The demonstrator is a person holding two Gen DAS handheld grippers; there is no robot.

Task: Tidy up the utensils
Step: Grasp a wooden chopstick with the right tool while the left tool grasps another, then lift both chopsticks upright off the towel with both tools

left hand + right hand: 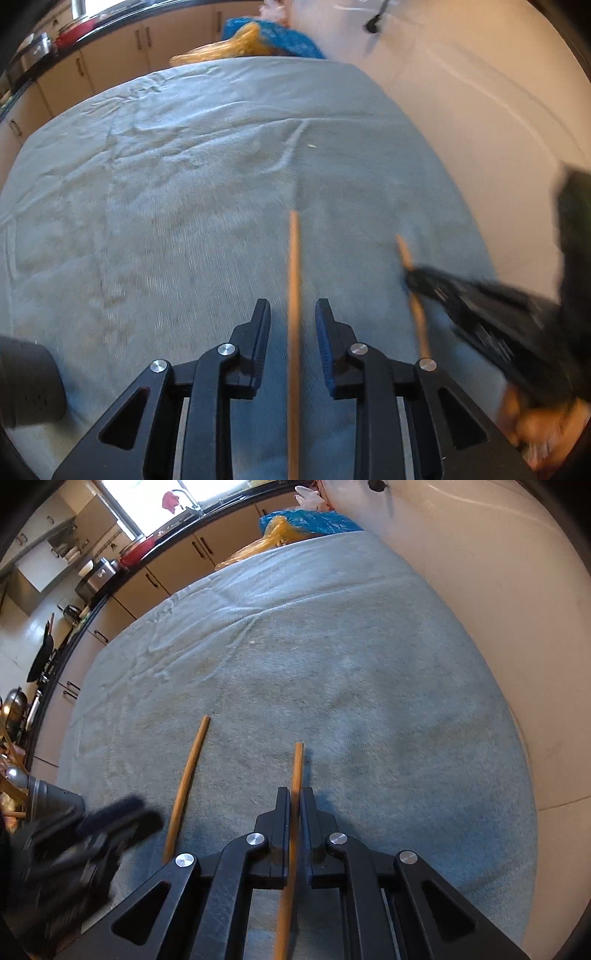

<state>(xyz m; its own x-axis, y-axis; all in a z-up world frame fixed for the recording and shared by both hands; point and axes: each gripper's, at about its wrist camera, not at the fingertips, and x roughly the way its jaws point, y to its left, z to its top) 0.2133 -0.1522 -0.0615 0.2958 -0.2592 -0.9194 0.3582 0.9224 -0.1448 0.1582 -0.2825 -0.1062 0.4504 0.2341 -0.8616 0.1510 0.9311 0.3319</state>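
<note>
Two thin brown wooden chopsticks lie side by side, a little apart, on a pale blue-grey towel (184,184) that covers the bench. The left chopstick (294,314) runs straight between the fingers of the left gripper (291,317). That gripper's jaws stand apart, one on each side of the stick, and do not touch it. The right chopstick (291,830) sits between the fingers of the right gripper (294,805). Those jaws are pressed close on the stick. From the left camera the right gripper looks blurry. A dark grey round holder (26,384) stands at the left edge of the towel. A blue and yellow plastic bag (295,528) lies past the far end of the towel.
</note>
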